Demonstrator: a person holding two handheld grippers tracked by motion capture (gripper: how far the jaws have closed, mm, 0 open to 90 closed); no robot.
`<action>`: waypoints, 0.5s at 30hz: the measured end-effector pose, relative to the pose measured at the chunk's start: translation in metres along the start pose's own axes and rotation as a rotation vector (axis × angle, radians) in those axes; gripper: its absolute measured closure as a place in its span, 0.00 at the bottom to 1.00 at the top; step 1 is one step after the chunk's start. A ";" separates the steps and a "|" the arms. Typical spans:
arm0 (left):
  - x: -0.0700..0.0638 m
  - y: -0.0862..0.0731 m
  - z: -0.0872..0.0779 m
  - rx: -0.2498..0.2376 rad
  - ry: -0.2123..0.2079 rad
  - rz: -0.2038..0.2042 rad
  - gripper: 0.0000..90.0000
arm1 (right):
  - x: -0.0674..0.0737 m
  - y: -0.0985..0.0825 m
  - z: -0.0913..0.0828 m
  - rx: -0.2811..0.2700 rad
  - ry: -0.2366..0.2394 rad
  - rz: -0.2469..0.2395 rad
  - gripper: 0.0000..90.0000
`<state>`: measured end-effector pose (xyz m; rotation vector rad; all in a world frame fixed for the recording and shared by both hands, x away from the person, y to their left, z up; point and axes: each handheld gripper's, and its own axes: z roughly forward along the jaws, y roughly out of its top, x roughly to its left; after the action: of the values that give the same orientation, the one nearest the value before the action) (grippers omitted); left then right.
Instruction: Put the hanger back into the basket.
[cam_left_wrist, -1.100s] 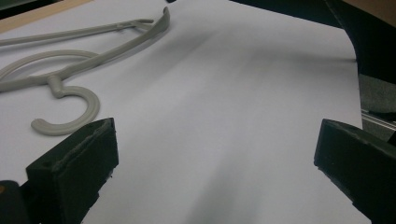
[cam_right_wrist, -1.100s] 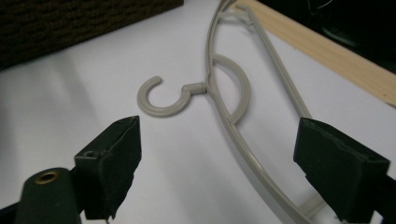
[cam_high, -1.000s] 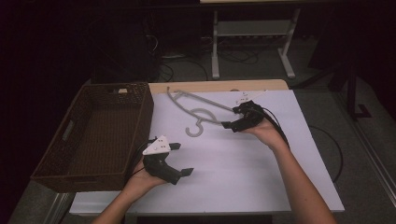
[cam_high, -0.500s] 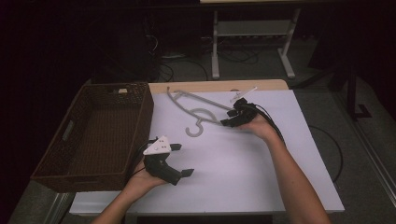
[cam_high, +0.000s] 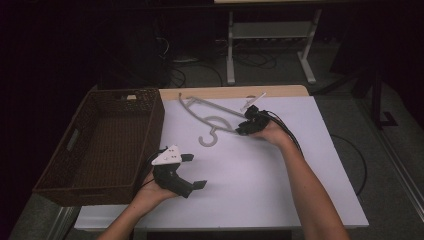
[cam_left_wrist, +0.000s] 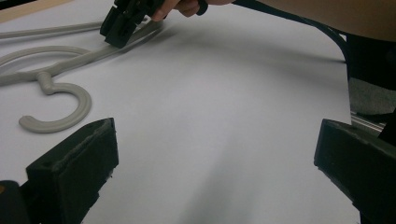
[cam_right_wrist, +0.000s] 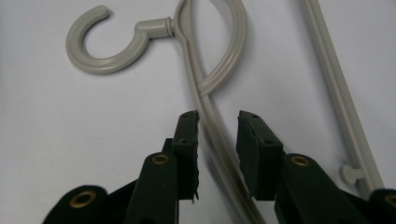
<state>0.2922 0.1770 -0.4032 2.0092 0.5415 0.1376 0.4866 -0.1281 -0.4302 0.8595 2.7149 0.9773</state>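
The right hand-held gripper sits low over the white surface with its jaws astride one arm of the grey plastic hanger; they have just been closing, yet a gap shows on each side of the bar, so the pads do not press on it yet. The bar runs lengthwise between the jaws, straight away from the hand-held gripper toward the hook, so the bite would come across its thin width. The hanger lies flat at the far middle of the surface, hook curling toward the person. It is smooth, rounded moulded plastic, a looped neck joining hook and arm. The left hand-held gripper rests well apart on the near side, jaws wide and empty, beside the brown wicker basket
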 end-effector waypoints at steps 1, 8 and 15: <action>0.000 0.000 0.000 0.002 0.000 0.001 0.00 | 0.000 0.001 0.000 0.003 0.004 0.001 0.77; 0.001 0.000 0.000 -0.001 -0.001 0.001 0.00 | -0.004 -0.001 0.007 0.025 0.028 -0.034 0.81; 0.000 0.000 0.000 0.004 -0.004 0.001 0.00 | -0.006 -0.003 0.006 0.027 0.063 -0.045 0.85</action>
<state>0.2924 0.1769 -0.4037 2.0137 0.5390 0.1334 0.4917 -0.1301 -0.4370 0.7821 2.7934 0.9765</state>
